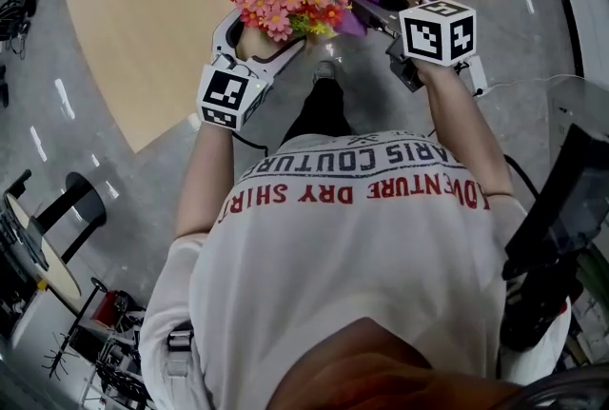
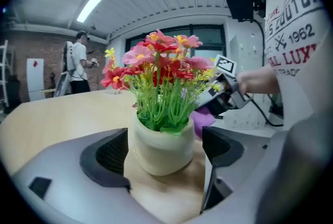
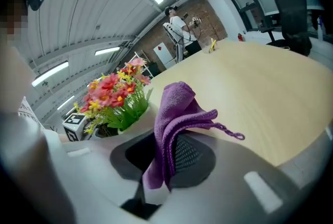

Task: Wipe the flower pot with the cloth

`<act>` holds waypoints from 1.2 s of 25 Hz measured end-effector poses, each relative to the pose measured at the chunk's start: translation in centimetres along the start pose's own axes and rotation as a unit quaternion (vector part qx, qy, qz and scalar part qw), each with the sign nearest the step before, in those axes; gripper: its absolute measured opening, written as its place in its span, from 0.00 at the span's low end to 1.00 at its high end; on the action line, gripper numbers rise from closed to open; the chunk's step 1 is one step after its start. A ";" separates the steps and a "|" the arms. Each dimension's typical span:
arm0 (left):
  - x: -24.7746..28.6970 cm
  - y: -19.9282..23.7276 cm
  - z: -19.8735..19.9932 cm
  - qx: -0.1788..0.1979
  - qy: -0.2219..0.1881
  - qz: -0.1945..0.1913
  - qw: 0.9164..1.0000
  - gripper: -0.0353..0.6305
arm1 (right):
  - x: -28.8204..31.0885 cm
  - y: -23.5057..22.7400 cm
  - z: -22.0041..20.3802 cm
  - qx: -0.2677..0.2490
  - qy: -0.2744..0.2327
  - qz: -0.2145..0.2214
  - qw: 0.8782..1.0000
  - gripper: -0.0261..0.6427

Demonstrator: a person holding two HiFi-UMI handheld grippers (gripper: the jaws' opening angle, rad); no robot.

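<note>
1. Left gripper view shows the flower pot (image 2: pixel 164 158) standing upright on the table (image 2: pixel 62 119). It is a small cream pot, round-bellied and matt, with a thick bunch of flowers (image 2: pixel 158 69) stuck in it.
2. By its look it is stiff and probably light, and top-heavy with that bunch (a sideways rub near the rim could tip it). It may chip if knocked over. The best hold is low on the belly, from both sides, clear of the stems.
3. The left gripper (image 2: pixel 164 142) has its jaws wide apart, one on either side of the belly. A sliver of table shows between each pad and the pot, so it brackets the pot without pinching it.
4. The cloth (image 3: pixel 179 108) is soft, purple and folded over, so it will likely drape and bunch rather than push. It sits just beside the pot, behind its right flank in the left gripper view; whether it touches I cannot tell.
5. The right gripper (image 3: pixel 165 153) is closed on the cloth's lower fold, with the rest standing up above the jaws.
</note>
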State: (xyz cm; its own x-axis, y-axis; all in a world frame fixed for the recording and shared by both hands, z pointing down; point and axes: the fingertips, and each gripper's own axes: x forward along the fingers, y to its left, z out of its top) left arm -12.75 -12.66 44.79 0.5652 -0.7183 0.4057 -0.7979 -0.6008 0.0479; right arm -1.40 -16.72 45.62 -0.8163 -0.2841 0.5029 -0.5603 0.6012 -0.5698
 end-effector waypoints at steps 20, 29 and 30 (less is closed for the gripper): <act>0.2 -1.5 0.0 -0.110 -0.004 0.290 0.951 0.71 | -9.6 5.2 -5.5 0.014 -0.068 -0.001 0.998 0.11; 0.1 -0.6 -0.3 -0.095 -0.006 0.281 0.955 0.66 | -9.3 5.2 -5.9 0.019 -0.068 0.002 0.997 0.11; 0.2 -0.4 -0.3 -0.093 -0.006 0.275 0.957 0.66 | -9.0 5.1 -5.7 0.019 -0.068 0.003 0.998 0.11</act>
State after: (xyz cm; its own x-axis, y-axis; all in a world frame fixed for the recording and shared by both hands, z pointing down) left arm -12.39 -12.42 45.11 0.0499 -0.9130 0.4050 -0.9983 -0.0583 -0.0084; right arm 3.91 -6.84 41.82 -0.8300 -0.3800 0.4083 -0.5577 0.5750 -0.5986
